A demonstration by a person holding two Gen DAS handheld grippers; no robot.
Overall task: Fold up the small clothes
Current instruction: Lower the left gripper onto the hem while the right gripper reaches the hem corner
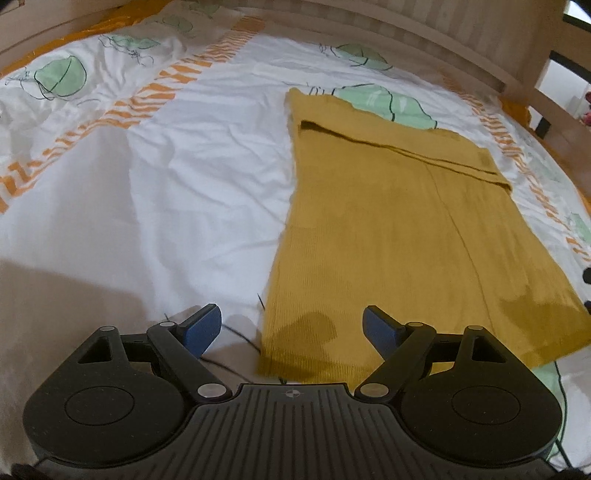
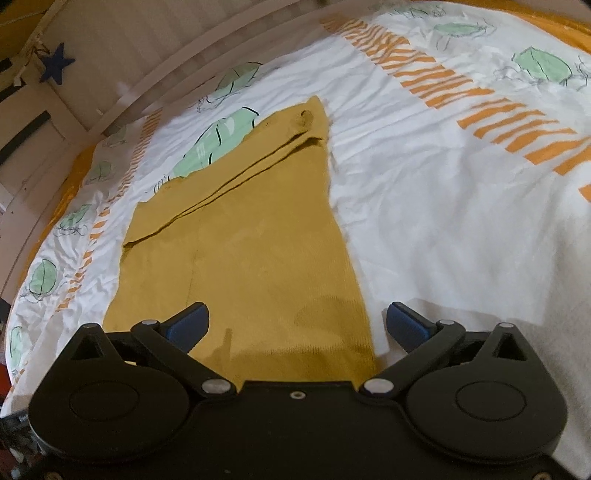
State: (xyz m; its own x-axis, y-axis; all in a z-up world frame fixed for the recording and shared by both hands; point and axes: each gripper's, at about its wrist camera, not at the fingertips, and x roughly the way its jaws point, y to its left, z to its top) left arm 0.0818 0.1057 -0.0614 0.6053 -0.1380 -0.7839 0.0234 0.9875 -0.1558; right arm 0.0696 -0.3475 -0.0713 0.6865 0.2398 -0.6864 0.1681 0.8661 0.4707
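A mustard-yellow ribbed knit garment, folded into a long panel, lies flat on a white bedsheet printed with green leaves and orange stripes. Wide bare sheet flanks the garment's long edge. The left gripper and the right gripper hang spread and empty over its near hem. A pale wooden bed frame runs beyond its far end.

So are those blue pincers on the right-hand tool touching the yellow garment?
Apart. In the right wrist view the right gripper stands open above the yellow garment, casting a shadow on the cloth, pinching nothing.
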